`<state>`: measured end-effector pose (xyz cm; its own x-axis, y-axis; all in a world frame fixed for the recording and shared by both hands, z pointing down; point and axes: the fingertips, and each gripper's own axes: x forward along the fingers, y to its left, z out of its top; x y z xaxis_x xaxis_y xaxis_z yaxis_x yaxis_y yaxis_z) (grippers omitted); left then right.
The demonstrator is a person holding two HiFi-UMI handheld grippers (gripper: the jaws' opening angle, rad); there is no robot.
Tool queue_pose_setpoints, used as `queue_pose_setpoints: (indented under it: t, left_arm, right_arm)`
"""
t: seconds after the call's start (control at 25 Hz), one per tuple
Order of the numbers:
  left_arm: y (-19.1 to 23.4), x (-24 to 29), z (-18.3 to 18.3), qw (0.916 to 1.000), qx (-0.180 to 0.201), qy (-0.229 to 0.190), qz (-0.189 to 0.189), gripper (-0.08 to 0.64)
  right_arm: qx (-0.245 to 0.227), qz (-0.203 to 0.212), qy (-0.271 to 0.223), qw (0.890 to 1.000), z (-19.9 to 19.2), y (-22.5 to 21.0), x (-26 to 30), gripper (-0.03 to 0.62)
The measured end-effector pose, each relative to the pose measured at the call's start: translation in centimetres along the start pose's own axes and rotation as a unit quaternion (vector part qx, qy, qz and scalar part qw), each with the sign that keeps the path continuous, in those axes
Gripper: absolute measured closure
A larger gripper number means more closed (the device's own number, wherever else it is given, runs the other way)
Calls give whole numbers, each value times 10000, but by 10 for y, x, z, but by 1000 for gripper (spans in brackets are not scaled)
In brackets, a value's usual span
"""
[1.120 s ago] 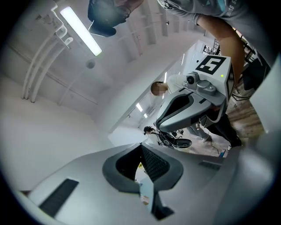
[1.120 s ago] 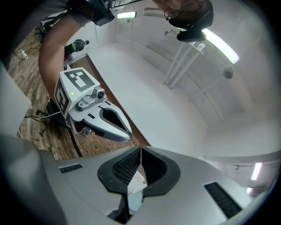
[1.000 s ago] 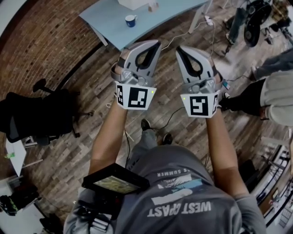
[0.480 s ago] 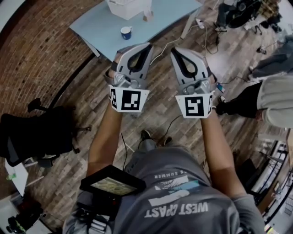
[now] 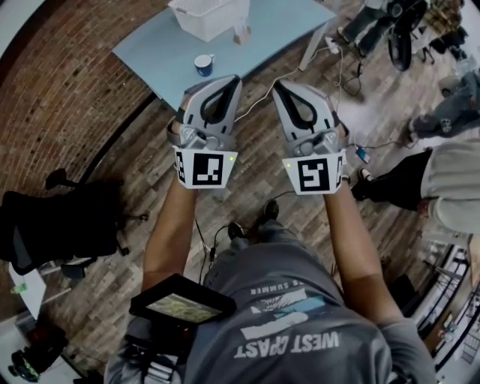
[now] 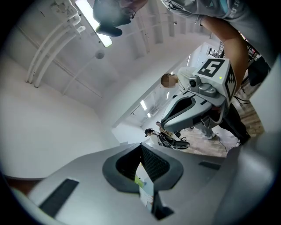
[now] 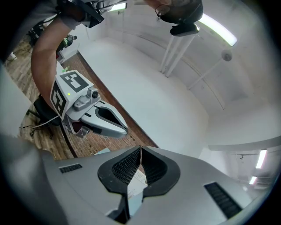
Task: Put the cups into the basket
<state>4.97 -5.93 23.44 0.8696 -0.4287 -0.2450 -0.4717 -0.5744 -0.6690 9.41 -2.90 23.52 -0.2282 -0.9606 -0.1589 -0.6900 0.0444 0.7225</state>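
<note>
- Wooden plank flooring point(image 5: 112, 255) is seen across most of the head view, bordered at the left by a curved stretch of red brick point(image 5: 60, 75).
- A light blue table point(image 5: 161, 49) is set at the top of the view, ahead of both grippers.
- A black office chair point(image 5: 52, 221) is parked on the floor at the left.
- A white basket point(image 5: 206, 13) is placed on the far part of the table and is cut off by the upper edge.
- The left gripper point(image 5: 234, 78) is held out with its tip at the table's near edge, its jaws pressed together with nothing between them.
- The right gripper point(image 5: 277, 84) is held level beside it, likewise closed tight and empty.
- A blue cup point(image 5: 203, 64) is stood upright on the table, near the basket but apart from it, just beyond the left gripper's tip.
</note>
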Motion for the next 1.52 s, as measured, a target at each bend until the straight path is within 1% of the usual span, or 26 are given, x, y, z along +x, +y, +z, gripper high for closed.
queue_pose_setpoints:
  t: [0.12,0.28,0.4,0.72,1.04,1.24,1.52]
  left_arm:
    - [1,20,-9,9996,98,236,77,560]
    - [3,45,-12,9989,238,343,220,560]
    - [2,59,-17,9981,299,450,297,560]
    - [8,74,-44,9963,293,704,390,560]
    - [32,95,-84,9972,174,648,327,560]
    - [64,109,-114,9983,60,503,300,560]
    - [100,122,-167,9985,-117,475,232,560]
  right_arm:
    - [138,125,-102,9998,-18,-10,9,580]
    - [186,260,-341,9989,-35,-26,19,580]
    - [235,339,-408,9983,-48,-37,28,580]
    - [347,523,-508,9967,-69,-41,57,580]
    - [378,526,-330,9974,-89,-35,99,580]
    - [340,481,-192,9981,-96,-32,143,580]
    - [362,541,-13,9979,-112,-14,205,580]
